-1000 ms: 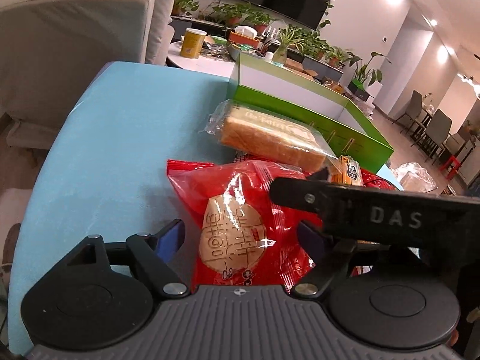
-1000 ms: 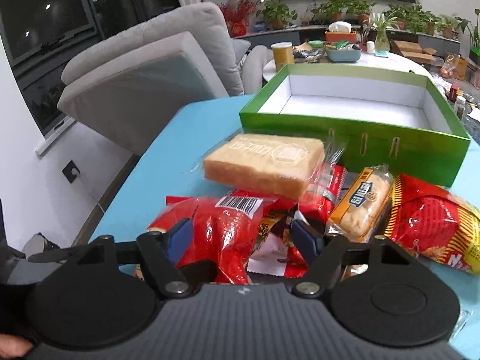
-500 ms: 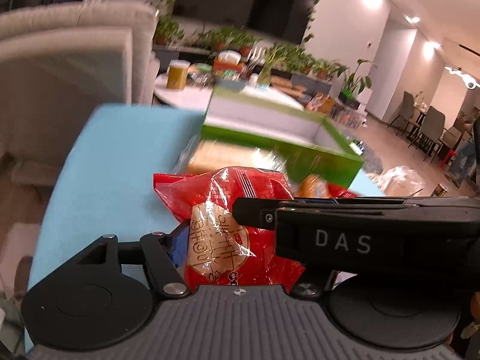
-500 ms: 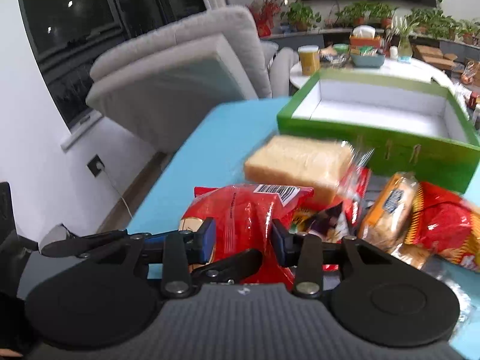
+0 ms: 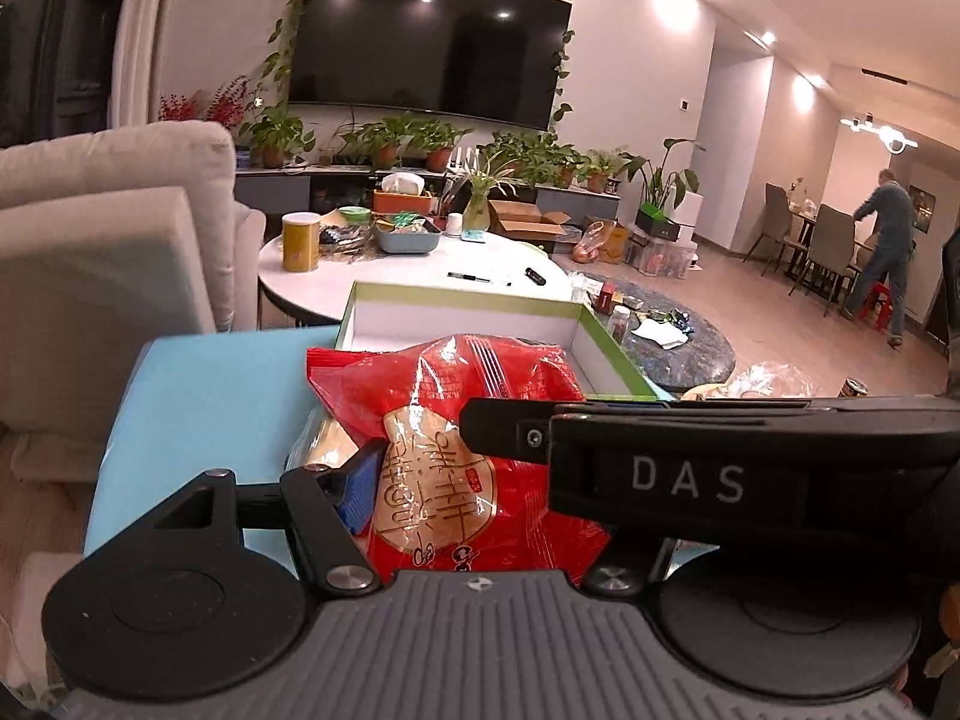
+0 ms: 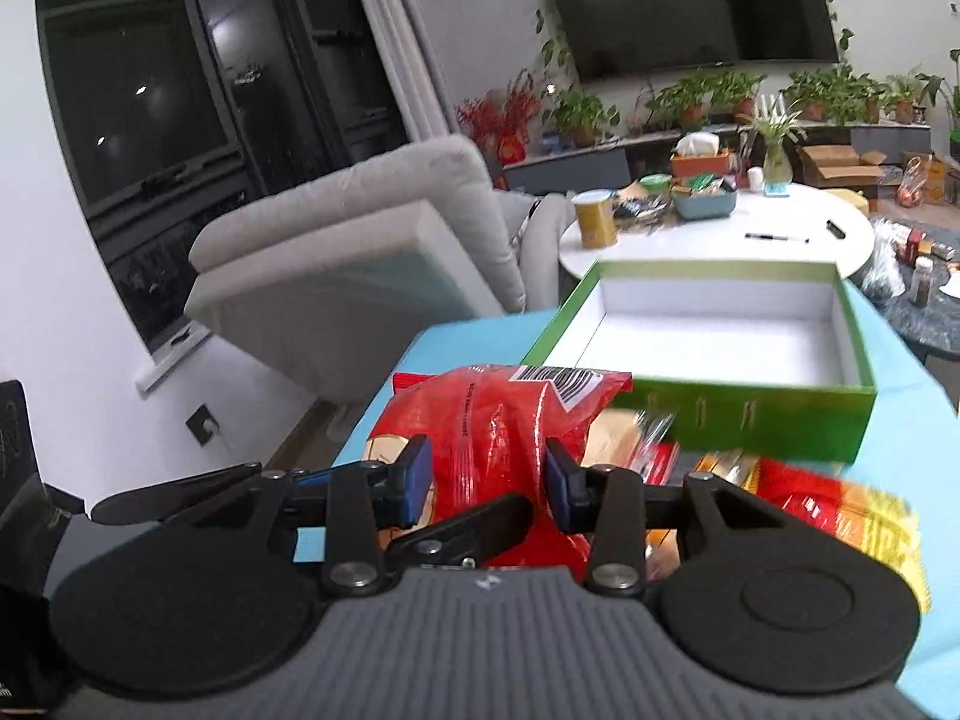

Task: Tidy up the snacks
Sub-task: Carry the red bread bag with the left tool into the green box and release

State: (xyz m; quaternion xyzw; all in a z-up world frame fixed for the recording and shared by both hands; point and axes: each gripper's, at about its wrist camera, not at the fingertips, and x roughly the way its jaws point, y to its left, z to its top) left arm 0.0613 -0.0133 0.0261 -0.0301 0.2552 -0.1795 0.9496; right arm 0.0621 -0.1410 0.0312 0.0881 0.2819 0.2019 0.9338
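Red snack bag point(image 6: 504, 420) pinched by R gripper point(image 6: 487, 483); L gripper point(image 5: 462, 480) state unclear.

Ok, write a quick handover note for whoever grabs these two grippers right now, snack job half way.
Right gripper: shut on the red snack bag, lifted above the blue table.
Left gripper: around the same bag; its right finger is hidden behind the other gripper, so grip unclear.
Green box: open, nothing visible inside, just beyond the bag.
Bread loaf and other red and yellow packets lie on the table before the box.
Done: one bag picked up. Left: place it in the box, then the rest.
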